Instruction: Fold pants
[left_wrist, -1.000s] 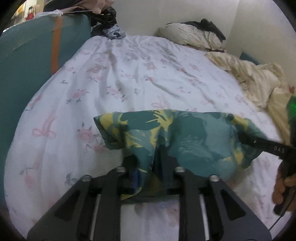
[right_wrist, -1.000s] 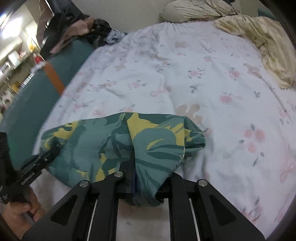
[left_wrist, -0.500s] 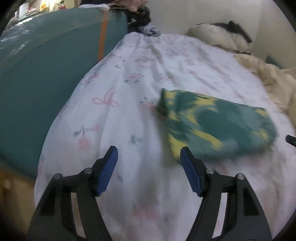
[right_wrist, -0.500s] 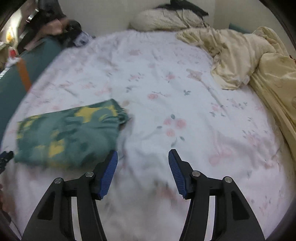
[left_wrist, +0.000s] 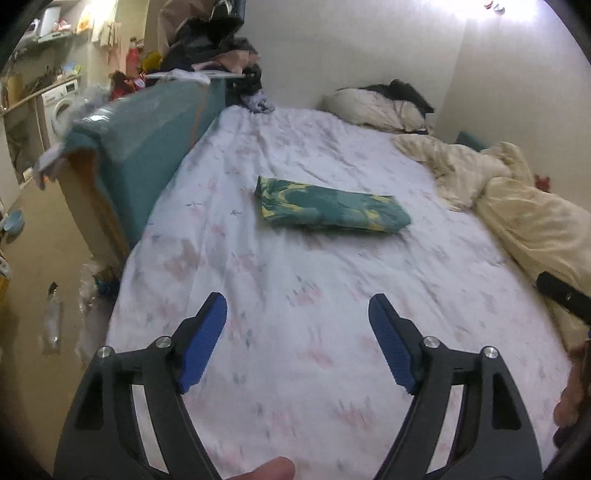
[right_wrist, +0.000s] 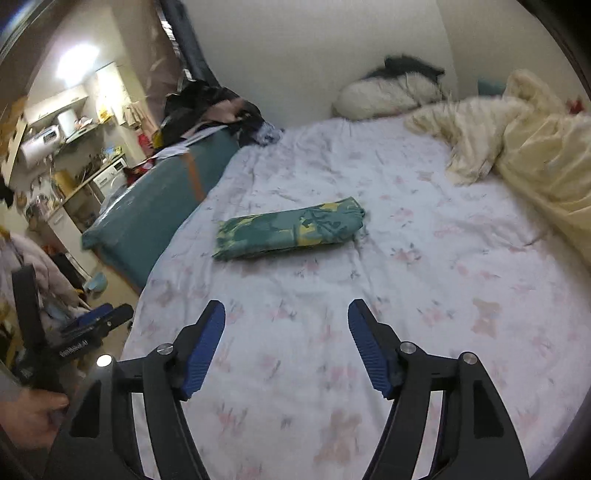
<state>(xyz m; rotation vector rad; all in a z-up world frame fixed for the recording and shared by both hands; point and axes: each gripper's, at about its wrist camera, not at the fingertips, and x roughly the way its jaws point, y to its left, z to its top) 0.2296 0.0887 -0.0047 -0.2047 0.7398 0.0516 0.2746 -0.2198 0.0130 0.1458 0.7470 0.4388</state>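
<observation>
Pants folded on the bed.
My left claw (left_wrist: 297, 314) and right claw (right_wrist: 286, 319) both gape empty above the bed (left_wrist: 332, 332); pants (left_wrist: 330, 210) lie at 12 o'clock.

Sheet (left_wrist: 303, 332) print smeared by blur near the camera, both views. Right gripper (left_wrist: 561, 295) cut by right edge of left view; only a black bar shows. Quilt (right_wrist: 535, 155) runs off right. Far-left shelf clutter (right_wrist: 66, 125) too small to identify.
</observation>
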